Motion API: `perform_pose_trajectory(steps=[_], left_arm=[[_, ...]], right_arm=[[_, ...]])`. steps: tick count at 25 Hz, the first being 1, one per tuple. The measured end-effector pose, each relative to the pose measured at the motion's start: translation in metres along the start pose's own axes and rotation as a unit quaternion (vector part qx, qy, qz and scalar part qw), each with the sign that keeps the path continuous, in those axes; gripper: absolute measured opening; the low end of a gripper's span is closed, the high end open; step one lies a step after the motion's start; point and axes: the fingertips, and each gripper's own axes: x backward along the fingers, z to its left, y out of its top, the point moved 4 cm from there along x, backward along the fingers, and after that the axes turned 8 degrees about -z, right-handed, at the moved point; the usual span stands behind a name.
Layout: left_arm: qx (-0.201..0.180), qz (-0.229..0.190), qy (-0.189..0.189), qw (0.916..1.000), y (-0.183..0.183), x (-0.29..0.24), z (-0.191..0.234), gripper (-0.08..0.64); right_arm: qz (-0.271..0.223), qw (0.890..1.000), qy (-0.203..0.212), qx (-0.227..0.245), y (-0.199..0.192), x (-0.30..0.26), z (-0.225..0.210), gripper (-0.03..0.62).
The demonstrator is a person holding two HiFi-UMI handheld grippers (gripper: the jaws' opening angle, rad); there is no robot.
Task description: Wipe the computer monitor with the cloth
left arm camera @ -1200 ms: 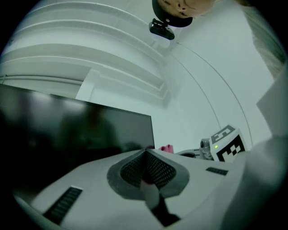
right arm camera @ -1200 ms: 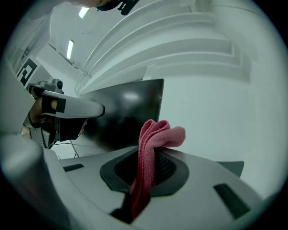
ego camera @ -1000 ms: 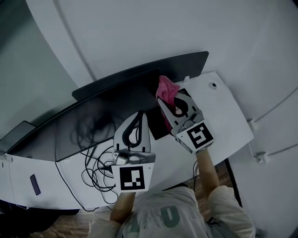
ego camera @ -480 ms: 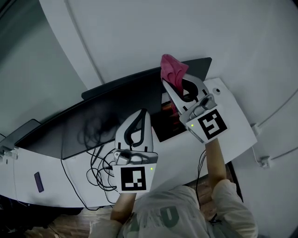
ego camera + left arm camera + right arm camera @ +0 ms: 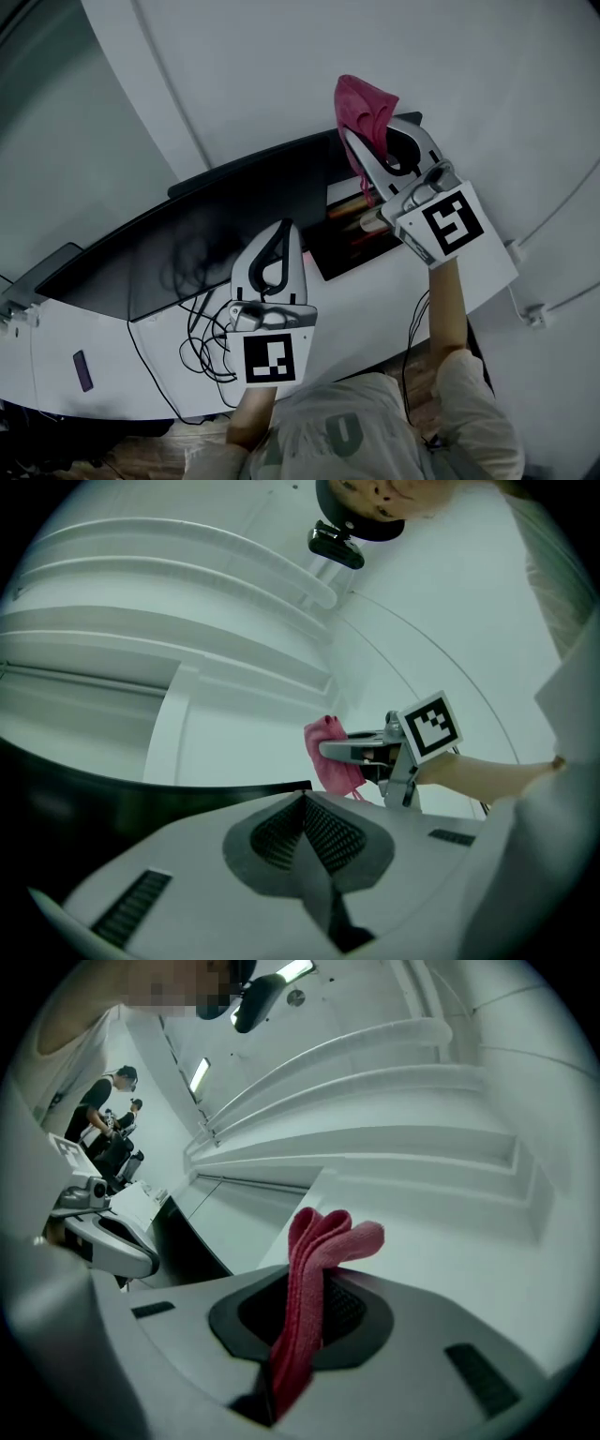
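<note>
- Right gripper: jaws pinch a folded, nubby pink cloth (above the monitor's top right corner).
- Left gripper: jaws together, empty, over the flat dark monitor.

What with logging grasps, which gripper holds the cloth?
The right gripper: its jaws are shut on the pink cloth; the left gripper is shut on nothing.

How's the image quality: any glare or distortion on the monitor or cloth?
Head view: dim, bluish, no glare; the black flat monitor shows faint reflections. Right gripper view: heavy fisheye curving, yet the folded pink cloth is sharp. Left gripper view: dark vignetted corners.
</note>
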Motion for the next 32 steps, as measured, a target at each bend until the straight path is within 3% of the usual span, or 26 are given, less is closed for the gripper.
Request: perform_pose_trajectory(steps=[5, 11, 16, 25, 32], left_arm=[[-0.003, -0.019, -0.008, 0.9998, 0.018, 0.020, -0.002, 0.014], [0.026, -0.018, 0.008, 0.9995, 0.017, 0.057, 0.054, 0.014], [0.028, -0.010, 0.009, 0.9995, 0.024, 0.100, 0.095, 0.014], [0.002, 0.000, 0.043, 0.9991, 0.050, 0.188, 0.187, 0.014], [-0.023, -0.005, 0.080, 0.9966, 0.070, 0.261, 0.248, 0.014]], right_arm=[[0.058, 0.998, 0.017, -0.007, 0.002, 0.000, 0.008, 0.055], [0.169, 0.985, 0.014, -0.038, -0.025, -0.036, 0.040, 0.055], [0.224, 0.974, -0.016, -0.024, -0.027, -0.048, 0.056, 0.055], [0.224, 0.973, -0.017, -0.053, 0.004, -0.101, 0.152, 0.055], [0.230, 0.973, 0.009, -0.013, 0.038, -0.165, 0.256, 0.055]])
